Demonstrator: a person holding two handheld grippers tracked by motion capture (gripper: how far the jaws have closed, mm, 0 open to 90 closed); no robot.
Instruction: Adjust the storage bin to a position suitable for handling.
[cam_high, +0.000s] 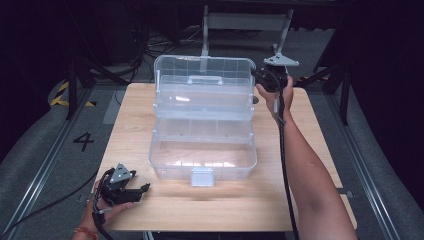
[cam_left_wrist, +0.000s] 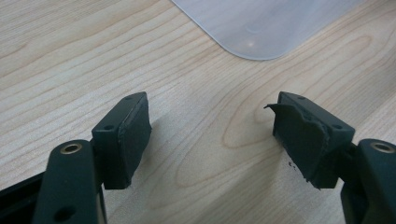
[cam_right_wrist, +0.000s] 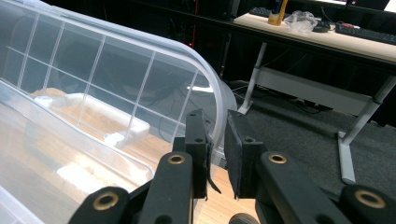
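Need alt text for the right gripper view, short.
The right gripper has its black jaws pinched on the rim of a clear plastic lid with a ribbed grid. Behind it are dark floor and a desk.

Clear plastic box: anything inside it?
The clear plastic box stands open with its lid raised; tub and upper tray look empty, with only table wood showing through. Glare hides some of the floor.

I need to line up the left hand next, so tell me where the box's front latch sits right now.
In the high view the latch hangs at the middle of the clear box's near wall, over the table, to the right of the left gripper.
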